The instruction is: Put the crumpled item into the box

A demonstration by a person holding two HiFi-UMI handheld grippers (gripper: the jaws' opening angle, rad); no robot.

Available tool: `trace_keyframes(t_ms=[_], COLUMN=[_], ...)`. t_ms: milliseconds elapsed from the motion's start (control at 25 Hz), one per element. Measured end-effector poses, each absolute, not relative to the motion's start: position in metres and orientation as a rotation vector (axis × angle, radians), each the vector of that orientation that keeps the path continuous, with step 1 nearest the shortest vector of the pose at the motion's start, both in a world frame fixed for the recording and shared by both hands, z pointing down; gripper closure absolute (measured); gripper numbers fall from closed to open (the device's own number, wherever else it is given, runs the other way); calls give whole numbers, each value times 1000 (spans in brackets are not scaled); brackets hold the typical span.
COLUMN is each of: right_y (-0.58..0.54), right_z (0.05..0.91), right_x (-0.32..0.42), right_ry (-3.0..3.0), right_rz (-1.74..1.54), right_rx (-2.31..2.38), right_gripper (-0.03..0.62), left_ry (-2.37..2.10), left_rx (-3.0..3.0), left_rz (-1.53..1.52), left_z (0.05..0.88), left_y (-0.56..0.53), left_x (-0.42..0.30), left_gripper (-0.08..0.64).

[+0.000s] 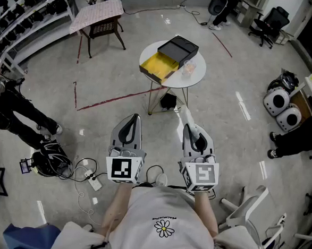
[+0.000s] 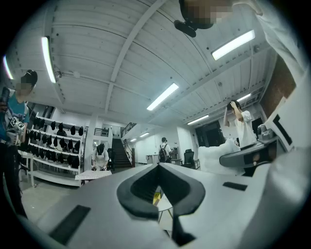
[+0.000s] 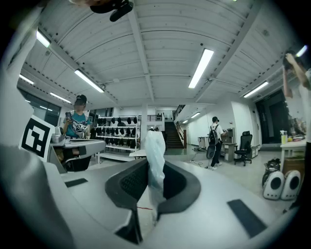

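A: Nearest the body?
B: Left gripper [image 1: 131, 119], jaws pressed together on nothing. Right gripper [image 1: 191, 128], clamped on the crumpled plastic [image 1: 185, 114], with the plastic sticking out past the jaw tips.
A: Down by the feet?
B: Power strip [image 1: 94, 183] and cables, left of the grippers.
A: Between grippers and box?
B: Floor crossed by a red tape line [image 1: 115, 98], then the round table [image 1: 197, 79].
A: On the table?
B: Box [image 1: 159, 66], yellow inside, black lid open, with a small clear container [image 1: 188, 68] just beside it.
A: Beyond?
B: Chair [image 1: 105, 28], far left of the table.
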State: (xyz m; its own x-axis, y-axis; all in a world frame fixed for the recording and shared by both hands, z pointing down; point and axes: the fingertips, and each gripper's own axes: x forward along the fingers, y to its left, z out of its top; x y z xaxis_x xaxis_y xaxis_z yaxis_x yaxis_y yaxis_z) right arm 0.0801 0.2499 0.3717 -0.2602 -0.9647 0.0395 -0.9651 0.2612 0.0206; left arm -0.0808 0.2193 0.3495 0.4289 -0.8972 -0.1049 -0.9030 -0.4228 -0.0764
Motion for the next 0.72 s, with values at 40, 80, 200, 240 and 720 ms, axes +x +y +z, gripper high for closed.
trace_keyframes(t_ms=[40, 80, 200, 240, 720], right_y=[248, 247, 244, 244, 233], right_z=[372, 373, 375, 376, 386], right_x=[81, 82, 83, 83, 88], right_ry=[-2462, -2465, -2472, -2473, -2494], right_rz=[11, 10, 8, 7, 88], right_rx=[1882, 1881, 1871, 1868, 1873], right_gripper=[543, 543, 543, 543, 543], left_ry=[1614, 1612, 1604, 1602, 1619], left_rx=[-2553, -2555, -2558, -2560, -2580], left_rz=[71, 70, 69, 68, 41], left_z=[351, 351, 353, 353, 360], left_y=[218, 216, 213, 212, 203], left_x=[-79, -77, -72, -70, -65], left_gripper=[560, 560, 560, 560, 560])
